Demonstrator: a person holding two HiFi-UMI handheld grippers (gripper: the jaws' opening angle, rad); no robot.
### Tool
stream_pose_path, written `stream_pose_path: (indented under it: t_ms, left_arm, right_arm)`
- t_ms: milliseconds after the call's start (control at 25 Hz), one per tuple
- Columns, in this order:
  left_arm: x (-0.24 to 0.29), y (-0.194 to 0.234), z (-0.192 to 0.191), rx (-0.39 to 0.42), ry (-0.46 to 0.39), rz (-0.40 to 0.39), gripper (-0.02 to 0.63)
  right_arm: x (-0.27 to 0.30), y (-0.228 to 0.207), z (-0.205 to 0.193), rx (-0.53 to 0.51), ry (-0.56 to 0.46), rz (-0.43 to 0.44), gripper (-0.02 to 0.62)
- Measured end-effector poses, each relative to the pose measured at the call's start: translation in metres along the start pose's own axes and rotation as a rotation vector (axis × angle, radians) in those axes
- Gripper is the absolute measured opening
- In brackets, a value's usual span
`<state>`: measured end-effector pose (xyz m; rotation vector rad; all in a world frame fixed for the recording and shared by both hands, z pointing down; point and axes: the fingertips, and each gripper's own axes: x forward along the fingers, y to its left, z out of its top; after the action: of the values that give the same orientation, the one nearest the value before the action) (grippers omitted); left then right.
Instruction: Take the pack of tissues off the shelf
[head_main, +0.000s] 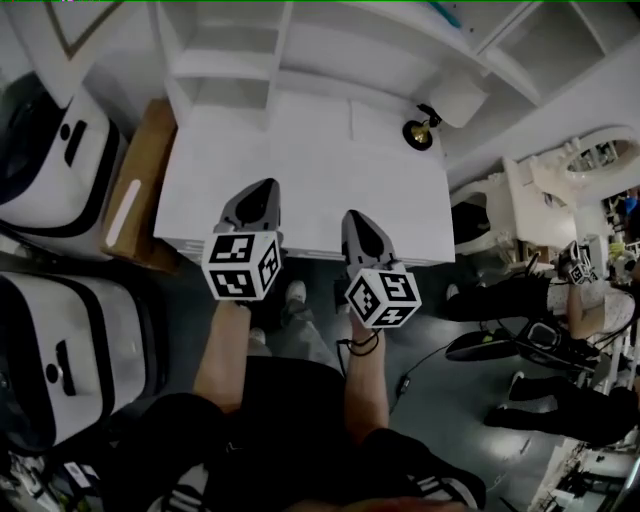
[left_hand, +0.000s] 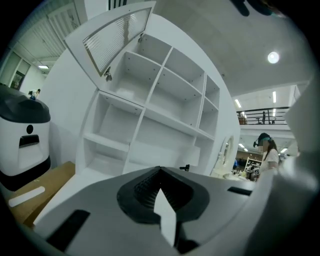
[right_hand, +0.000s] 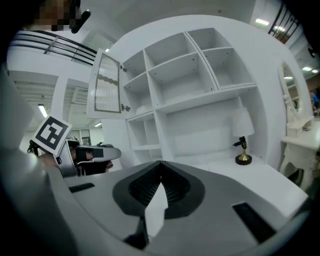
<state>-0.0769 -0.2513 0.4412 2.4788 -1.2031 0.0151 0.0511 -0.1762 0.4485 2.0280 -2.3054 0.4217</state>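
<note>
We hold the left gripper (head_main: 264, 190) and the right gripper (head_main: 356, 220) side by side over the desk's (head_main: 300, 150) front edge, both closed on nothing, facing the shelves (right_hand: 200, 75) ahead, where no pack of tissues shows, so neither hand is clearly nearer.

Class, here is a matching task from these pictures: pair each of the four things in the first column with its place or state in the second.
Things
1. table lamp
2. cabinet door
3. left claw
4. brown board

Places and states
A. shut, with nothing in it
B. beside the left edge of the white counter
C. on the white counter, at its back right corner
D. swung open

Pairs: 1-C, 2-D, 3-A, 4-B
</note>
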Motion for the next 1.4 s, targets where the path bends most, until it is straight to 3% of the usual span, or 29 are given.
stream_pose_path:
  t_ms: [200,440,600,1040,1240,1400]
  left_arm:
    - [0.049,-0.003,0.039,0.035,-0.065,0.018,0.009]
    - [0.109,-0.045,0.074,0.085,-0.130,-0.016,0.009]
    - [0.136,-0.057,0.081,0.063,-0.180,-0.004,0.009]
    - [0.149,-0.052,0.148,0.092,-0.333,0.051,0.009]
    - [0.146,-0.039,0.156,0.157,-0.333,0.119,0.009]
    - [0.148,-0.031,0.160,0.157,-0.333,0.145,0.009]
  right_arm:
    - [0.045,-0.027,0.041,-0.036,-0.058,0.060,0.020]
    - [0.073,-0.109,0.093,-0.041,-0.127,0.012,0.018]
    - [0.093,-0.143,0.110,-0.068,-0.138,0.020,0.019]
    - [0.157,-0.124,0.152,-0.123,-0.168,0.198,0.019]
    - [0.177,-0.106,0.153,-0.112,-0.175,0.266,0.019]
    - [0.184,-0.105,0.156,-0.116,-0.177,0.280,0.020]
